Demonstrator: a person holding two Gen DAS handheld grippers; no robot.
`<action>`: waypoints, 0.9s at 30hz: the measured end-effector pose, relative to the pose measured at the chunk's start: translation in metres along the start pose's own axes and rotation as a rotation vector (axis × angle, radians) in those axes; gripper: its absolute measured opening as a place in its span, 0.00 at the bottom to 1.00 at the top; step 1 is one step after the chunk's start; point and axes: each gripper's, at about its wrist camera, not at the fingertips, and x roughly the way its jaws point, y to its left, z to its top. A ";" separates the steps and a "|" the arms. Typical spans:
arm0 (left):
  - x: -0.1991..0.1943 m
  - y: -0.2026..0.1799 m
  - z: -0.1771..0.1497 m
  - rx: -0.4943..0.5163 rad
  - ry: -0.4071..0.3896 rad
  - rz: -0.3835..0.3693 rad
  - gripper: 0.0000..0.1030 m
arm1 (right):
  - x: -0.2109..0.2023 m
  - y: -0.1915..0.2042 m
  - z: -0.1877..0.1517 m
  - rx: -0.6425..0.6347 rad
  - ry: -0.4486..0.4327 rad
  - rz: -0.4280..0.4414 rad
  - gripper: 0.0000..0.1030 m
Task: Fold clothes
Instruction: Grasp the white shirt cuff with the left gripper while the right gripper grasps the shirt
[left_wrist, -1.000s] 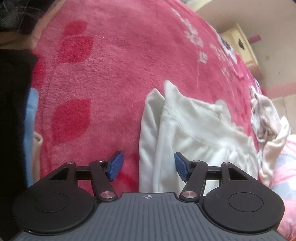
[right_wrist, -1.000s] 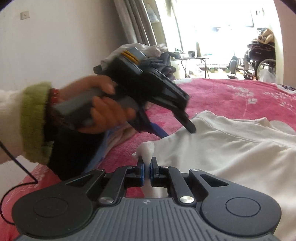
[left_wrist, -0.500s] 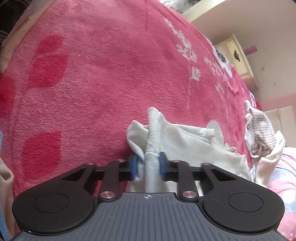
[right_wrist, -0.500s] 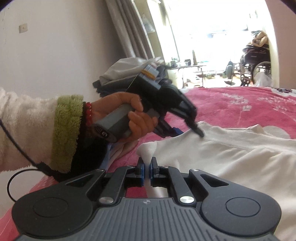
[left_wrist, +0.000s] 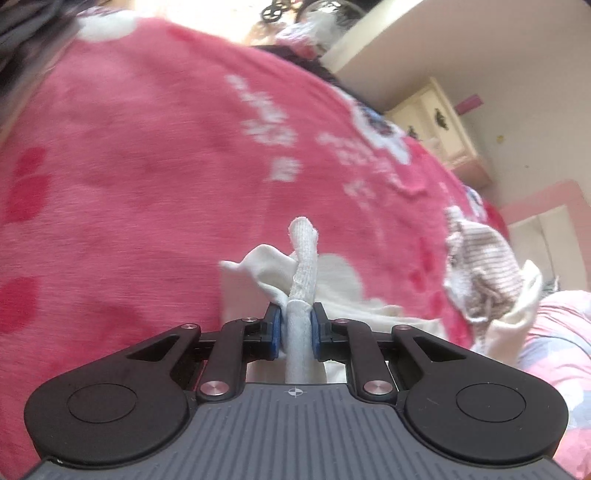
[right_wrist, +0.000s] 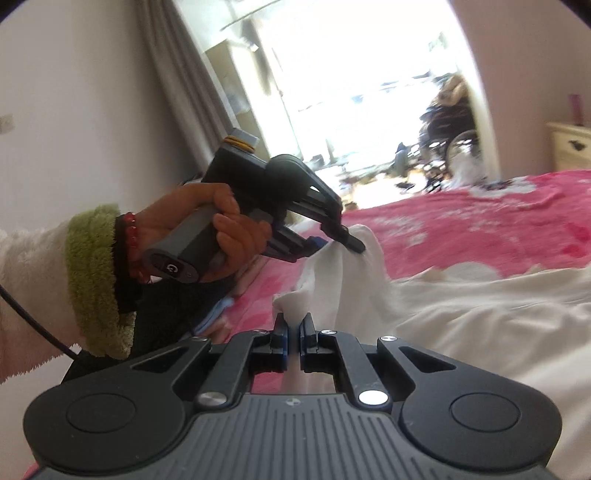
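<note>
Two grips: left gripper (left_wrist: 294, 328) and right gripper (right_wrist: 293, 334) both clamped on white garment (right_wrist: 461, 314) edge.
Garment position: body trails right across pink blanket (left_wrist: 147, 166).
Held edge: taut span running near to far-right.

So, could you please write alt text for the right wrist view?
The right gripper is shut on a white garment lying on a pink blanket. A hand holds the left gripper, shut on the same garment's raised edge.
</note>
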 end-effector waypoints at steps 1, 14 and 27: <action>0.003 -0.012 -0.004 0.004 -0.001 -0.011 0.13 | -0.007 -0.005 0.003 0.014 -0.015 -0.018 0.06; 0.104 -0.173 -0.060 0.178 0.122 -0.050 0.13 | -0.102 -0.108 0.003 0.293 -0.188 -0.323 0.06; 0.198 -0.254 -0.105 0.359 0.251 0.036 0.13 | -0.151 -0.191 -0.037 0.635 -0.250 -0.477 0.06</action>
